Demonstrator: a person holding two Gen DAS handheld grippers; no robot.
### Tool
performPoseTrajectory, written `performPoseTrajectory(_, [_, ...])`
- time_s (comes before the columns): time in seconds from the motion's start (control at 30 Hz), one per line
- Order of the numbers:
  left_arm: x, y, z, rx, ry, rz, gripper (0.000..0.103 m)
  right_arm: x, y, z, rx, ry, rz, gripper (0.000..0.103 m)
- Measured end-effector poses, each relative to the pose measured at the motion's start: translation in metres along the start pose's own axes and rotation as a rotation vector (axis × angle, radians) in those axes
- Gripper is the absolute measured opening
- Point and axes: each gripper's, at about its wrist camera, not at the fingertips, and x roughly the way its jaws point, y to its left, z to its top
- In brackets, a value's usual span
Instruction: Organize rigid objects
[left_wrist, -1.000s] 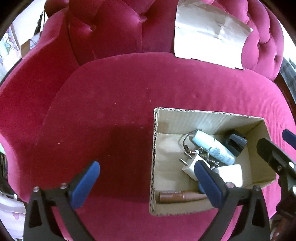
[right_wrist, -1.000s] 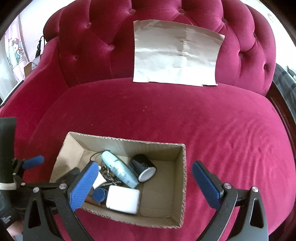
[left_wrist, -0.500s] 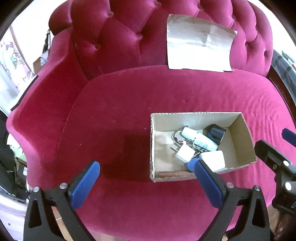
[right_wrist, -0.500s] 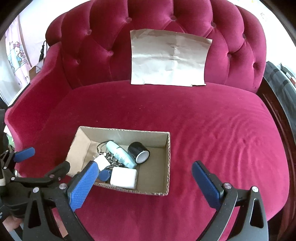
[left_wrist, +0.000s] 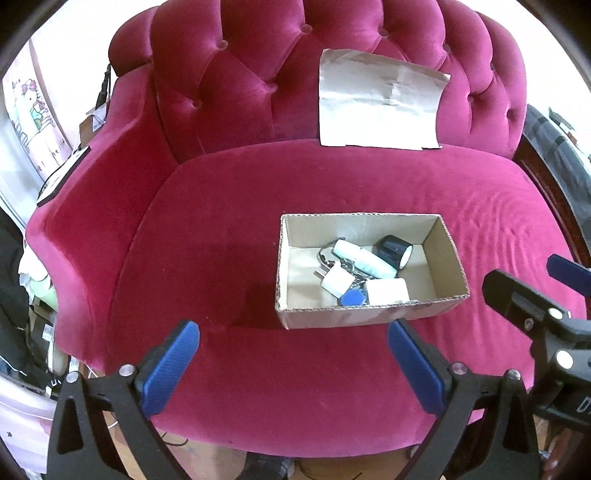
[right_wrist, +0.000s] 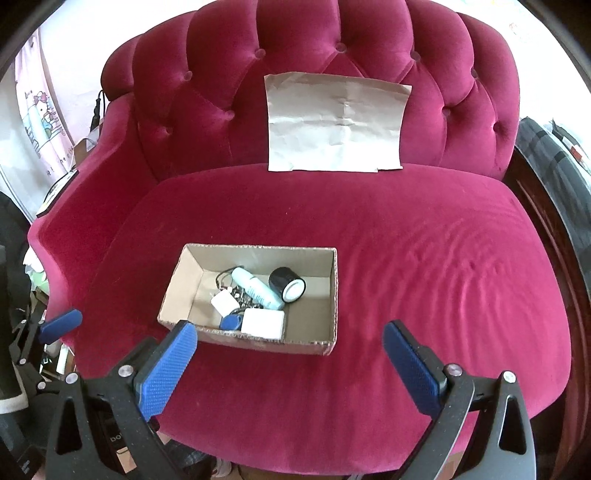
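Note:
A cardboard box (left_wrist: 441, 236) (right_wrist: 334, 288) sits on the crimson velvet sofa seat. Inside lie a white tube (left_wrist: 364, 258) (right_wrist: 256, 288), a black roll of tape (left_wrist: 395, 249) (right_wrist: 286, 284), a white plug (left_wrist: 336, 280) (right_wrist: 224, 303), a white block (left_wrist: 388, 291) (right_wrist: 263, 323), a blue key fob (left_wrist: 352, 297) (right_wrist: 231, 323) and keys. My left gripper (left_wrist: 293, 363) hangs open in front of the box, holding nothing. The right gripper (right_wrist: 290, 363) is also open and empty, back from the box's near wall.
A creased sheet of brown paper (left_wrist: 380, 110) (right_wrist: 334, 123) leans on the tufted backrest. The sofa arm (left_wrist: 85, 206) rises at the left, with clutter on the floor beyond. A dark wooden edge (right_wrist: 546, 229) borders the right.
Both grippers have pulled back and up from the box, which now looks smaller and farther. Both stayed open. The items in the box have not moved.

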Motion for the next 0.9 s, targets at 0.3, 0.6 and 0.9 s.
performPoseTrajectory(0.3, [-0.006, -0.009, -0.006, 0.006, -0.001, -0.032, 0.103, -0.008, -0.004, -0.012, 0.022, 0.005, -0.008, 0.103])
performPoseTrajectory(0.6, [-0.007, -0.012, -0.005, 0.000, 0.006, -0.050, 0.103, -0.008, -0.002, -0.014, 0.020, 0.006, -0.010, 0.103])
performPoseTrajectory(0.9, [-0.010, -0.014, -0.005, 0.001, 0.004, -0.054, 0.103, -0.010, -0.004, -0.014, 0.025, 0.012, -0.008, 0.103])
